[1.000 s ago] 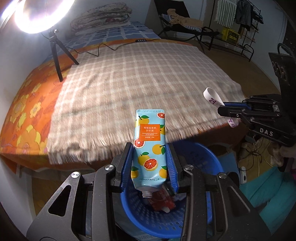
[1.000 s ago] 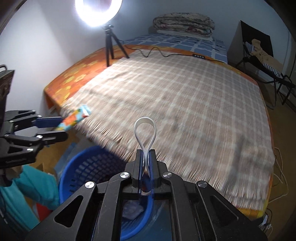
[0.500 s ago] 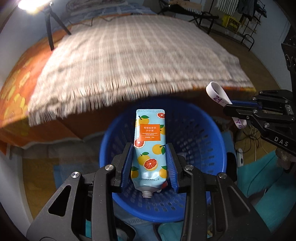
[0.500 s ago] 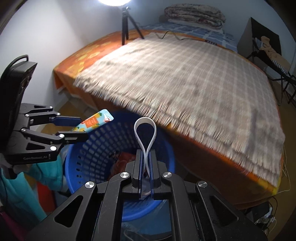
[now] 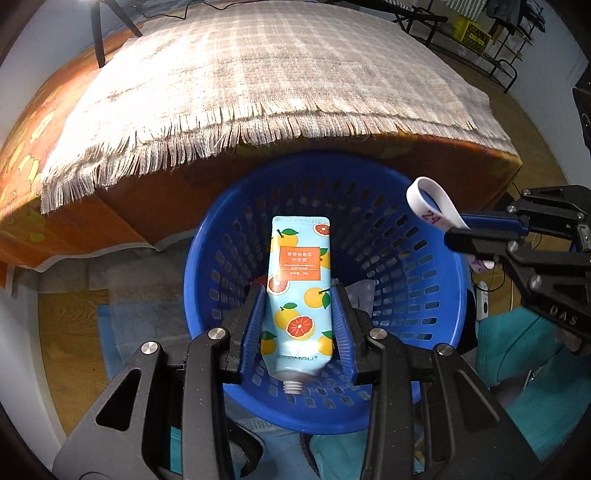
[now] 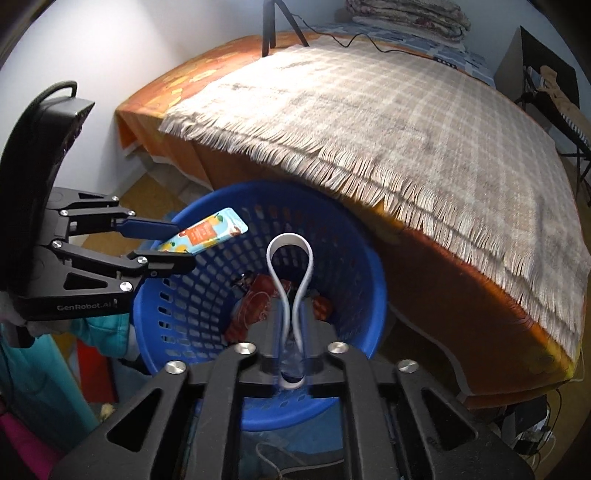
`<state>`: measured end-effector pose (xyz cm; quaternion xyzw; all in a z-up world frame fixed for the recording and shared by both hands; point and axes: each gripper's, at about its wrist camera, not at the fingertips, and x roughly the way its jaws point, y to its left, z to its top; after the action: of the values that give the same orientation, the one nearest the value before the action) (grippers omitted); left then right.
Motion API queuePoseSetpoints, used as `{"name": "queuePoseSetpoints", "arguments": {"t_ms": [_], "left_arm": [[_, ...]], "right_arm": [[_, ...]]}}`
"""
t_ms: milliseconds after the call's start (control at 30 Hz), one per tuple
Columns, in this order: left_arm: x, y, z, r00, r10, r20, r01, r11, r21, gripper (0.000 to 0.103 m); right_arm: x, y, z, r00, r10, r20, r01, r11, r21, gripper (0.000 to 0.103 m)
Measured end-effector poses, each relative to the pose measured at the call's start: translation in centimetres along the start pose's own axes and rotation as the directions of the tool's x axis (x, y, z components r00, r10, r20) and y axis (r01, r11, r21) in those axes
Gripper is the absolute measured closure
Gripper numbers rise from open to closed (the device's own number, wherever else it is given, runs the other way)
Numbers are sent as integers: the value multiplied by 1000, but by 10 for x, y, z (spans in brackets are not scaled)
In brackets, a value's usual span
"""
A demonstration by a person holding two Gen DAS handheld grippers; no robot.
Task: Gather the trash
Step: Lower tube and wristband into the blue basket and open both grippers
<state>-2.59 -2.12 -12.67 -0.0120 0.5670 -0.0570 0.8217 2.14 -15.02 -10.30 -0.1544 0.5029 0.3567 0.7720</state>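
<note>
My left claw (image 5: 298,325) is clamped on the hand cream tube (image 5: 298,291), nozzle toward me, poised over the blue basket (image 5: 207,266) by the bed's foot edge. My right claw (image 6: 291,332) pinches a white looped band (image 6: 290,258) above the same basket.

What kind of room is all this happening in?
Most likely a bedroom. A bed with an orange sheet fills both views, with a plaid blanket spread over it and folded quilts stacked at its far end. A blue basket sits on the floor beside it.
</note>
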Motion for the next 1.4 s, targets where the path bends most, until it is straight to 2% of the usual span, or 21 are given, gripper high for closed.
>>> {"name": "queuePoseSetpoints", "arguments": {"t_ms": [33, 200, 267, 367, 500, 633, 667, 767, 833, 1033, 1133, 1400], "left_arm": [[1, 0, 0, 1000, 0, -4, 0, 1000, 0, 67], [6, 3, -1, 1000, 8, -11, -8, 1000, -9, 66], [5, 4, -1, 1000, 11, -9, -11, 1000, -13, 66], [5, 5, 1, 1000, 20, 1, -20, 1000, -19, 50], [2, 9, 4, 999, 33, 14, -33, 999, -25, 49], [0, 13, 7, 999, 43, 22, -43, 999, -32, 49], [-1, 13, 8, 999, 46, 24, -45, 998, -34, 49], [-4, 16, 9, 998, 56, 35, -55, 998, -38, 40], [-7, 16, 10, 997, 59, 42, -58, 998, -38, 39], [-21, 18, 14, 995, 70, 64, -67, 997, -45, 39], [-37, 17, 17, 992, 74, 105, -69, 996, -52, 39], [-82, 10, 32, 964, 100, 245, -92, 995, -43, 38]], "right_arm": [[0, 0, 0, 1000, 0, 0, 0, 1000, 3, 69], [0, -2, 1, 1000, -14, -3, 14, 1000, 2, 68], [2, -2, 1, 1000, -19, -8, 19, 1000, 7, 63], [2, -4, 0, 1000, -22, -10, 22, 1000, 12, 59], [3, -4, 1, 999, -36, -12, 36, 999, 7, 59], [2, -3, 1, 998, -60, -4, 60, 998, 2, 42], [1, -3, 2, 998, -68, 3, 68, 998, -1, 40], [-2, -1, 2, 995, -94, 13, 94, 996, -8, 37], [-3, -1, 3, 993, -117, 20, 117, 993, -11, 34], [-9, -3, 5, 988, -153, 34, 153, 988, 5, 34], [-16, -6, 8, 986, -158, 50, 157, 987, 24, 34], [-33, -17, 19, 980, -170, 104, 163, 984, 73, 34]]}}
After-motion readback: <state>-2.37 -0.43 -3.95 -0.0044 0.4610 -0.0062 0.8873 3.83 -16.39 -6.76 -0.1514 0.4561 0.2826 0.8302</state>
